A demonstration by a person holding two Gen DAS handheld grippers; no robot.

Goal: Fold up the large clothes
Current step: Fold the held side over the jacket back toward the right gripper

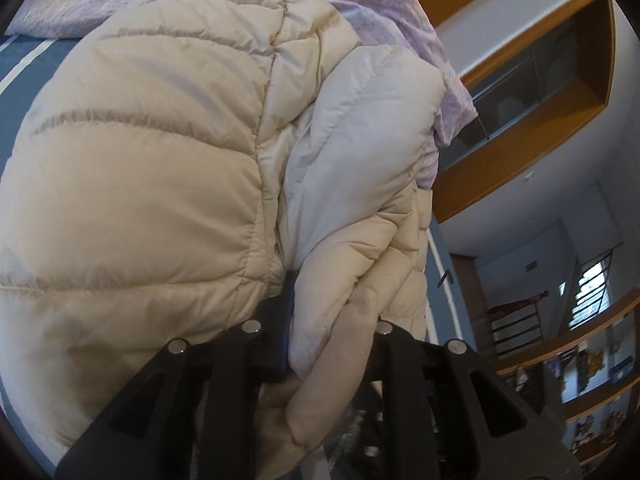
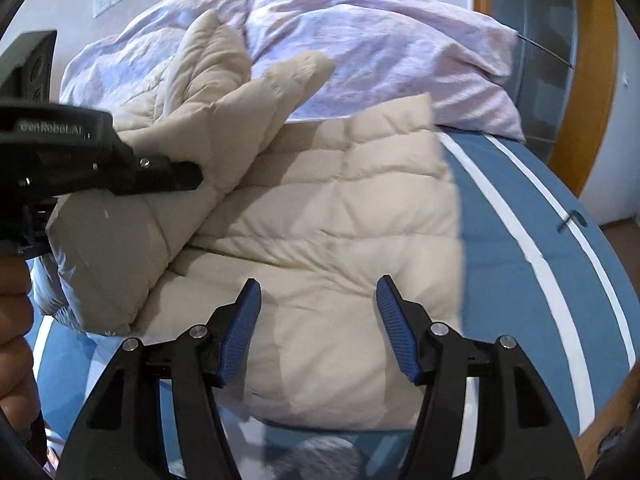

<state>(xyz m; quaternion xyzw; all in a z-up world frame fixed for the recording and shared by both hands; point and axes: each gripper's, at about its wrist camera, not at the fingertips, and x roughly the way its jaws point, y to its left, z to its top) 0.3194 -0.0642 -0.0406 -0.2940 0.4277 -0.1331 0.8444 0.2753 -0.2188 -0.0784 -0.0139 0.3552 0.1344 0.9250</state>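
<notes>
A cream quilted puffer jacket (image 2: 332, 248) lies on the blue bed sheet, its left part lifted and folded over. My left gripper (image 1: 320, 320) is shut on a bunched fold of the jacket (image 1: 160, 160), which fills its view; the pale lining (image 1: 360, 140) shows. The left gripper also appears in the right wrist view (image 2: 176, 176), holding the raised side of the jacket. My right gripper (image 2: 318, 320) is open and empty, hovering just above the jacket's near part, blue pads (image 2: 240, 332) apart.
A lilac duvet (image 2: 380, 40) is heaped at the far end of the bed. The blue sheet with white stripes (image 2: 540, 260) runs along the right. A wooden door frame (image 2: 584, 80) and shelves (image 1: 600, 380) stand beyond the bed.
</notes>
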